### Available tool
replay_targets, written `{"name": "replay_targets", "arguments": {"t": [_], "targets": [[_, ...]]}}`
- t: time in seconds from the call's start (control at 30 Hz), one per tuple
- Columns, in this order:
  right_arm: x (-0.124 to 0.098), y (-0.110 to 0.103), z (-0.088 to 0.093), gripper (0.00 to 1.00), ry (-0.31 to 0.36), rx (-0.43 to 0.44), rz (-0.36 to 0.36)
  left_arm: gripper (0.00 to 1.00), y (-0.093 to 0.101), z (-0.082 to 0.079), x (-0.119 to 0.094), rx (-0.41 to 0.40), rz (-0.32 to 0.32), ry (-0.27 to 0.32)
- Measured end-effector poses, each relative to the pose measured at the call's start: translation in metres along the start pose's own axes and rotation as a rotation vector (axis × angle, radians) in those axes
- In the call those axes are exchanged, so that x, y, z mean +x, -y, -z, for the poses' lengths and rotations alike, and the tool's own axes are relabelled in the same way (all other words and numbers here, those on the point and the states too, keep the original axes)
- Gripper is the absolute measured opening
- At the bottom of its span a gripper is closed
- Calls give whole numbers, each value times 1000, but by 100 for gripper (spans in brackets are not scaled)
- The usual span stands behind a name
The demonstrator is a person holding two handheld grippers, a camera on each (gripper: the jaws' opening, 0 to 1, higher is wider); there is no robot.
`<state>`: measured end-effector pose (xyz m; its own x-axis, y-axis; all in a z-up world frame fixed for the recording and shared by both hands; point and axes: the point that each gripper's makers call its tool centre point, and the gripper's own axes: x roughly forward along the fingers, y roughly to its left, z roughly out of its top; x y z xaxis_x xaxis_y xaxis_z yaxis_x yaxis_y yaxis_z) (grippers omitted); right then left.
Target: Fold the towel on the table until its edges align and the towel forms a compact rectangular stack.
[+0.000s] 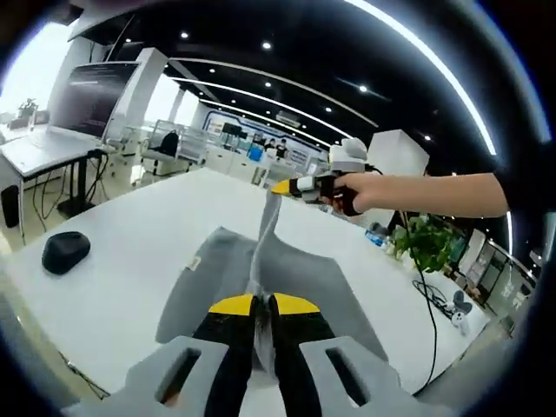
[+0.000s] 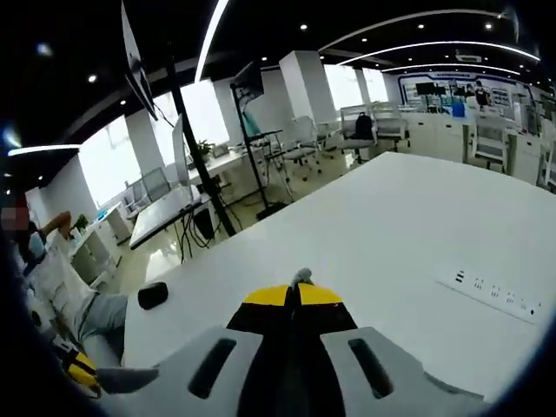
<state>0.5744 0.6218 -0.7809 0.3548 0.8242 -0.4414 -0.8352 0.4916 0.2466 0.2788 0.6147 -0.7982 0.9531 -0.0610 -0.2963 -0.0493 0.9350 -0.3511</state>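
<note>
The grey towel [image 1: 334, 282] lies partly on the white table [image 1: 130, 226], with one edge pulled up taut in a narrow ridge. My left gripper [image 1: 263, 304] is shut on the near end of that ridge, its yellow-tipped jaws pressed together. At the far end a hand [image 1: 360, 193] holds my right gripper [image 1: 284, 188], which pinches the raised towel corner above the table. In the right gripper view my right gripper [image 2: 294, 292] is shut, and a small nub of grey towel [image 2: 301, 277] sticks out past its tips.
A black mouse-like object [image 1: 65, 250] sits on the table at the left [image 2: 153, 295]. A white power strip [image 2: 491, 291] lies on the table [image 2: 391, 217]. A potted plant [image 1: 426, 243] stands beyond the far edge. Desks and chairs fill the room behind.
</note>
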Motion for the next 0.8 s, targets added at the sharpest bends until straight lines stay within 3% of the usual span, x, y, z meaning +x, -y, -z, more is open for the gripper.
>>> {"name": "replay_targets", "arguments": {"t": [0.2, 0.3, 0.53, 0.8], "targets": [[21, -5, 22, 0, -36, 2, 8, 7, -31, 15, 9, -20, -107, 10], [43, -1, 33, 0, -49, -2, 28, 7, -35, 18, 11, -34, -130, 10], [69, -1, 41, 0, -79, -11, 32, 7, -65, 36, 18, -63, -214, 5], [99, -4, 60, 0, -118, -59, 44, 8, -82, 45, 24, -96, -284, -13]]}}
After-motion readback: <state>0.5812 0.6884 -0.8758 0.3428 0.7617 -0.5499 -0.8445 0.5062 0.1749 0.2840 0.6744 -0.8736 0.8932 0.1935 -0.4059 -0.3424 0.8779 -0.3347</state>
